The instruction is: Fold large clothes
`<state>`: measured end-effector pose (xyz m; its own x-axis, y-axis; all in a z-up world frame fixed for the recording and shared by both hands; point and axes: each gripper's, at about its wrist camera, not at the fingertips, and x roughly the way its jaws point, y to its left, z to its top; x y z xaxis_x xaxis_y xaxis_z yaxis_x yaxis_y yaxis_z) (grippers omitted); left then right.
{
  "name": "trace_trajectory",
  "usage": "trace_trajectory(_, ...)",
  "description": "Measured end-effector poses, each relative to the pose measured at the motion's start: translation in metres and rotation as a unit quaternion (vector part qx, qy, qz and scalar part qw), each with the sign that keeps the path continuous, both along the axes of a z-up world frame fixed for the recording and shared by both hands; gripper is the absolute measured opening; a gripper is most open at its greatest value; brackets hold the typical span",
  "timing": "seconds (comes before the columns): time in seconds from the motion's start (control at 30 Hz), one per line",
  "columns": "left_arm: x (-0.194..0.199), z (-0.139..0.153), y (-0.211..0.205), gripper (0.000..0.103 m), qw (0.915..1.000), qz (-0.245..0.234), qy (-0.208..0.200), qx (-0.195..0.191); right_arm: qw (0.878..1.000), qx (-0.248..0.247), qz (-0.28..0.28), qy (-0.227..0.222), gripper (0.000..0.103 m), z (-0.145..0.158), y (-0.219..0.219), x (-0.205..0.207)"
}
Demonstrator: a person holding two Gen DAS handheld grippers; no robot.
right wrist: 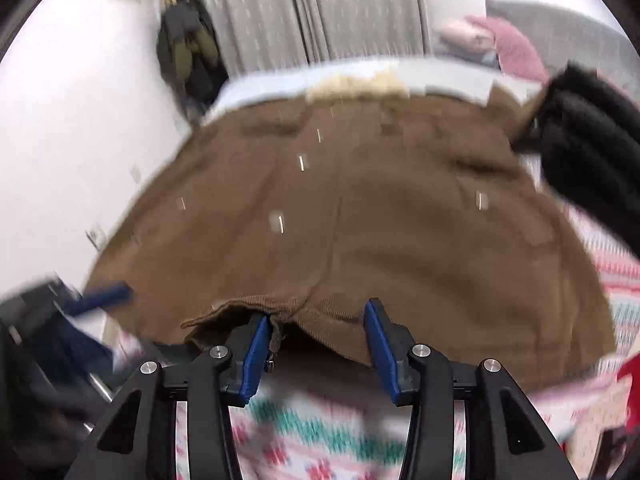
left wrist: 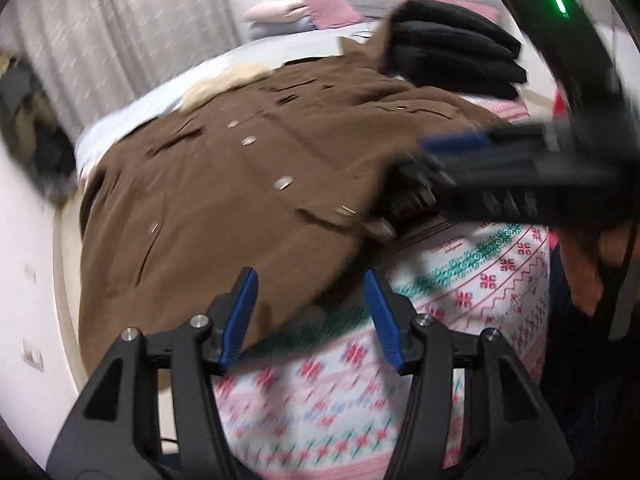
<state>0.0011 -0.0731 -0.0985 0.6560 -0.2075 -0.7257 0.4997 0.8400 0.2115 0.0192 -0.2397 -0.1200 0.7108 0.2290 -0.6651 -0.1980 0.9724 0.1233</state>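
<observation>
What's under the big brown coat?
The brown coat lies on a bed cover patterned with pink and green snowflakes, which shows past its near hem. A pale blue sheet peeks out at the far edge. Whatever lies beneath the coat's middle is hidden.

Left gripper (left wrist: 310, 316): jaws apart, nothing between (pointing downward)
Right gripper (right wrist: 316, 344): jaws apart, clamping nothing

Brown coat (right wrist: 360, 208) with silvery metal snaps and a cream fleece collar (right wrist: 356, 82). Under it a white blanket (left wrist: 320, 392) with pink-red snowflake motifs, teal bands and pink zigzags. Black folded jacket (left wrist: 460, 44) next to it, pink pillow (left wrist: 316, 4) behind, grey speckled curtain (right wrist: 320, 12). Both grippers are black with blue pads (right wrist: 256, 360).
</observation>
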Motion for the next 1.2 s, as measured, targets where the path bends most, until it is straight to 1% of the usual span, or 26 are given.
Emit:
trace_trajectory(0.03,0.006,-0.003,-0.007,0.057,0.9997,0.003,-0.013,0.018,1.0,-0.002,0.0,-0.013,0.047,0.006,0.001,0.003)
trace_trajectory(0.1,0.019,-0.007,-0.013,0.057,0.9982,0.012,-0.036,0.047,1.0,0.012,-0.001,-0.011,0.047,0.008,-0.006,0.011)
trace_trajectory(0.13,0.03,-0.009,-0.015,0.057,0.997,0.025,-0.04,0.061,1.0,0.027,-0.002,-0.005,0.047,0.006,-0.011,0.015)
trace_trajectory(0.17,0.04,-0.007,-0.013,0.054,0.9966,0.038,-0.038,0.062,0.999,0.038,-0.002,-0.001,0.047,0.004,-0.015,0.015)
trace_trajectory(0.2,0.047,-0.004,-0.01,0.045,0.9971,0.043,-0.034,0.052,0.999,0.044,0.0,0.001,0.047,0.002,-0.018,0.013)
trace_trajectory(0.23,0.058,0.002,-0.004,0.035,0.9985,0.044,-0.02,0.026,0.999,0.045,0.007,0.001,0.047,-0.002,-0.021,0.009)
trace_trajectory(0.3,0.075,0.01,0.005,0.032,0.9987,0.043,0.015,-0.023,0.999,0.033,0.026,0.004,0.047,-0.009,-0.017,0.0)
trace_trajectory(0.33,0.08,0.013,0.008,0.03,0.998,0.046,0.024,-0.036,0.999,0.02,0.036,0.002,0.047,-0.011,-0.013,-0.006)
trace_trajectory(0.37,0.082,0.015,0.007,0.03,0.9979,0.046,0.023,-0.039,0.999,-0.002,0.05,-0.006,0.048,-0.014,-0.005,-0.016)
trace_trajectory(0.47,0.08,0.017,0.004,0.03,0.9986,0.039,0.014,-0.033,0.994,-0.071,0.085,-0.025,0.048,-0.022,0.016,-0.031)
trace_trajectory(0.53,0.079,0.014,0.008,0.029,0.9981,0.038,0.025,-0.041,0.988,-0.109,0.101,-0.037,0.048,-0.025,0.03,-0.039)
trace_trajectory(0.57,0.08,0.014,0.008,0.029,0.9976,0.039,0.032,-0.048,0.986,-0.115,0.113,-0.049,0.047,-0.024,0.037,-0.045)
trace_trajectory(0.63,0.084,0.016,0.014,0.029,0.9966,0.041,0.038,-0.06,0.982,-0.109,0.141,-0.066,0.047,-0.023,0.044,-0.058)
trace_trajectory(0.67,0.084,0.016,0.019,0.029,0.9962,0.041,0.04,-0.066,0.977,-0.106,0.164,-0.08,0.047,-0.02,0.05,-0.067)
trace_trajectory(0.7,0.087,0.017,0.021,0.029,0.9956,0.041,0.042,-0.073,0.974,-0.109,0.178,-0.088,0.047,-0.02,0.056,-0.071)
trace_trajectory(0.73,0.088,0.017,0.022,0.029,0.9952,0.041,0.044,-0.078,0.969,-0.127,0.191,-0.095,0.047,-0.023,0.063,-0.07)
trace_trajectory(0.77,0.088,0.017,0.022,0.029,0.9951,0.04,0.044,-0.078,0.966,-0.147,0.189,-0.092,0.047,-0.028,0.068,-0.065)
trace_trajectory(0.8,0.086,0.015,0.021,0.029,0.9953,0.039,0.044,-0.077,0.965,-0.183,0.171,-0.082,0.047,-0.036,0.073,-0.052)
trace_trajectory(0.87,0.082,0.014,0.02,0.029,0.9958,0.033,0.043,-0.074,0.965,-0.209,0.145,-0.065,0.047,-0.049,0.074,-0.029)
trace_trajectory(0.93,0.08,0.014,0.02,0.029,0.9956,0.027,0.046,-0.078,0.959,-0.243,0.133,-0.056,0.047,-0.062,0.078,-0.012)
trace_trajectory(0.97,0.081,0.014,0.022,0.029,0.9952,0.026,0.047,-0.082,0.953,-0.265,0.132,-0.065,0.047,-0.066,0.084,-0.008)
trace_trajectory(1.0,0.081,0.014,0.023,0.029,0.9947,0.026,0.049,-0.086,0.95,-0.272,0.135,-0.076,0.047,-0.067,0.087,-0.01)
trace_trajectory(1.03,0.082,0.014,0.026,0.029,0.9938,0.026,0.053,-0.094,0.947,-0.277,0.14,-0.082,0.04,-0.067,0.09,-0.011)
trace_trajectory(1.07,0.083,0.014,0.029,0.029,0.9926,0.025,0.059,-0.103,0.945,-0.278,0.151,-0.081,0.023,-0.069,0.094,-0.01)
trace_trajectory(1.1,0.082,0.014,0.031,0.029,0.9919,0.024,0.064,-0.107,0.948,-0.268,0.161,-0.061,0.003,-0.071,0.095,-0.007)
trace_trajectory(1.2,0.071,0.013,0.037,0.029,0.9919,0.012,0.068,-0.107,0.955,-0.236,0.165,-0.072,0.002,-0.06,0.088,-0.023)
